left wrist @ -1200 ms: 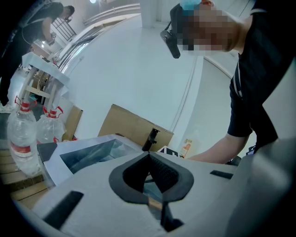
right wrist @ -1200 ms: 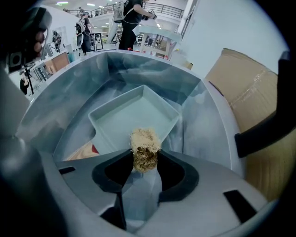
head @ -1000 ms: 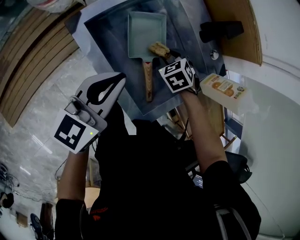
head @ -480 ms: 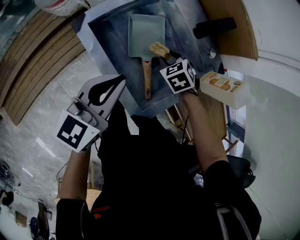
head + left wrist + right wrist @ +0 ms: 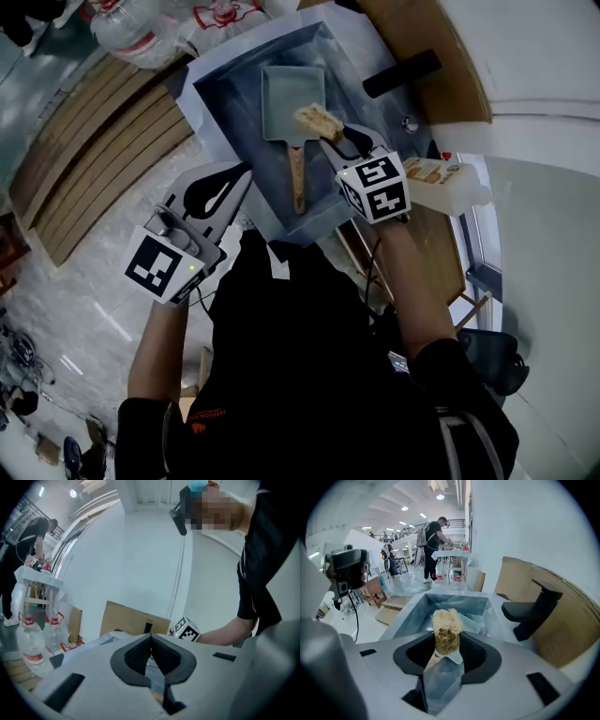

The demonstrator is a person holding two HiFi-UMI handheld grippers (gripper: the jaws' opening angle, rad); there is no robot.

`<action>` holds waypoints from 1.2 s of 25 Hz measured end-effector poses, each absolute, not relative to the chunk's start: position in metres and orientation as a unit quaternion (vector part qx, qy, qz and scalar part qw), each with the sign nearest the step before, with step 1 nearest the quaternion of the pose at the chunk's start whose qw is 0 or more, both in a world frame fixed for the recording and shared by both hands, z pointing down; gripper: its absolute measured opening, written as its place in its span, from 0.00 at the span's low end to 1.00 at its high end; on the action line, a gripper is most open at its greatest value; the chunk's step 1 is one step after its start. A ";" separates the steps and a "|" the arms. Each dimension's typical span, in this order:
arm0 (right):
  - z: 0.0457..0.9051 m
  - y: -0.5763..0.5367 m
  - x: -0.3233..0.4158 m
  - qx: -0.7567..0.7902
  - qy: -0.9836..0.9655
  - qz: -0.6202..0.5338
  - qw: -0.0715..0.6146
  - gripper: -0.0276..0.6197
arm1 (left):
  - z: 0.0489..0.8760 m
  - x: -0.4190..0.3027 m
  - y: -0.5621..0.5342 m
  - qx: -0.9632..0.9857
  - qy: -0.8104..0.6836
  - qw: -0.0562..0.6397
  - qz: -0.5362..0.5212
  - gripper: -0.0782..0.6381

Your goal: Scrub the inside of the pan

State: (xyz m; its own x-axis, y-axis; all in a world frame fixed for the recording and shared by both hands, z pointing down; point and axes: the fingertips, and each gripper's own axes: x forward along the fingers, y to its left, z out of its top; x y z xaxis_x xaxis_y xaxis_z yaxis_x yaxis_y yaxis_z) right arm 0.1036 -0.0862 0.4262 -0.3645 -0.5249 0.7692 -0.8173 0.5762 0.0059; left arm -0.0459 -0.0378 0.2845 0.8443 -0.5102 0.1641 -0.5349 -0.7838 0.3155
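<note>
A pale green rectangular pan (image 5: pixel 289 89) with a wooden handle (image 5: pixel 298 178) lies in the steel sink (image 5: pixel 230 103), handle toward me. My right gripper (image 5: pixel 328 131) is shut on a tan loofah sponge (image 5: pixel 317 120) at the pan's near right corner. In the right gripper view the sponge (image 5: pixel 446 630) sticks up between the jaws of that gripper (image 5: pixel 447 644), with a pan wall (image 5: pixel 476 619) behind it. Whether sponge and pan touch I cannot tell. My left gripper (image 5: pixel 242 171) hangs shut and empty at the sink's near left edge; its pads (image 5: pixel 140 651) meet.
A black faucet (image 5: pixel 401 73) stands at the sink's right, against a brown board (image 5: pixel 441 66). A yellow-labelled bottle (image 5: pixel 441 176) lies on the counter beside my right hand. Water bottles (image 5: pixel 141 28) stand beyond the sink's far left. A person (image 5: pixel 433 548) works in the background.
The head view has shifted, so the sink sits lower in frame. The right gripper keeps the sponge at the pan's near right corner. The left gripper stays shut beside the sink.
</note>
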 end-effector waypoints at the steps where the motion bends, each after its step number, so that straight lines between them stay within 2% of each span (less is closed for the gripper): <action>1: 0.415 -0.085 0.102 0.419 -0.809 0.196 0.362 0.30 | 0.278 -0.046 -0.038 0.944 -0.278 0.172 0.034 0.13; 15: 0.276 -0.067 0.091 0.427 -0.870 0.163 0.187 0.31 | 0.216 -0.044 -0.036 0.953 -0.285 0.097 0.027 0.13; 30: 0.222 -0.054 0.099 0.434 -0.878 0.167 0.109 0.31 | 0.194 -0.034 -0.030 0.960 -0.267 0.079 0.025 0.13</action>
State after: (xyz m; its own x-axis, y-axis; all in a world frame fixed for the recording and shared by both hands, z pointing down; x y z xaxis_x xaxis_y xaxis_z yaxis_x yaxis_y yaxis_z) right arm 0.0995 -0.0535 0.2223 -0.5994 -0.7263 0.3365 -0.7991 0.5670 -0.1996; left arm -0.0340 -0.0303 0.1944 0.8559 -0.5091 0.0904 -0.5170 -0.8448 0.1379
